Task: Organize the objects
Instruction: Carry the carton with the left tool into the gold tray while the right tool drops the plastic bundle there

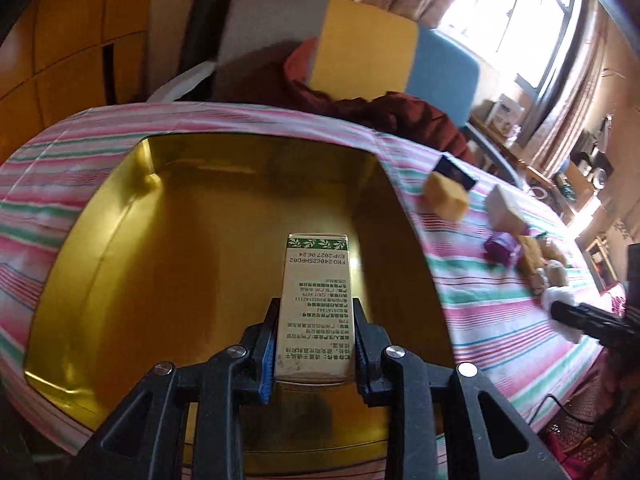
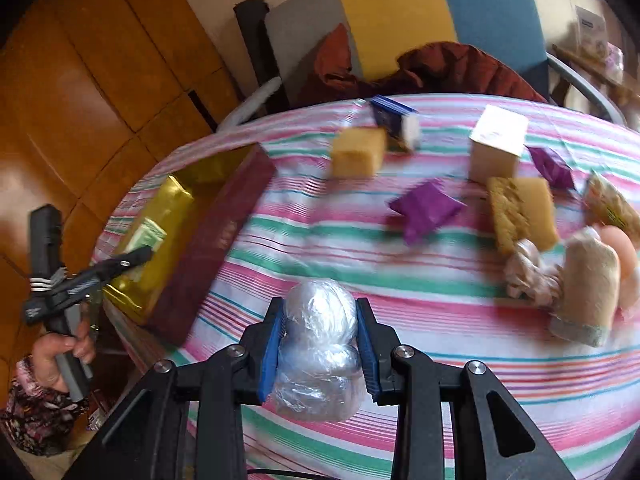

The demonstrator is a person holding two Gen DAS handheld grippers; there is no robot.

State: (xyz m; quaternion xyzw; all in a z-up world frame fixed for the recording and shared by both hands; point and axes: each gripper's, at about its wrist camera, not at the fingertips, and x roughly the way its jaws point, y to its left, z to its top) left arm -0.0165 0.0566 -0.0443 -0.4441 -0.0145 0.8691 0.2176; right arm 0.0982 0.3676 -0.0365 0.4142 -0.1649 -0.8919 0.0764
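My left gripper point(image 1: 316, 312) is shut on a cream carton with green leaf trim point(image 1: 316, 304) and holds it over the inside of a gold-lined tin box point(image 1: 120, 264). In the right wrist view the same gripper point(image 2: 136, 258) hangs over the box point(image 2: 208, 248), which has dark red outer walls, with the carton point(image 2: 146, 236) inside. My right gripper point(image 2: 320, 312) is shut on a clear plastic-wrapped bundle point(image 2: 320, 352) above the striped tablecloth point(image 2: 360, 264). The right gripper also shows at the edge of the left wrist view point(image 1: 568, 310).
Loose items lie on the cloth: yellow sponges point(image 2: 358, 152) point(image 2: 524, 212), purple packets point(image 2: 424, 208) point(image 2: 550, 166), a beige box point(image 2: 496, 144), a blue box point(image 2: 394, 120), wrapped snacks point(image 2: 588, 288). A chair with a red garment point(image 2: 440, 60) stands behind the table.
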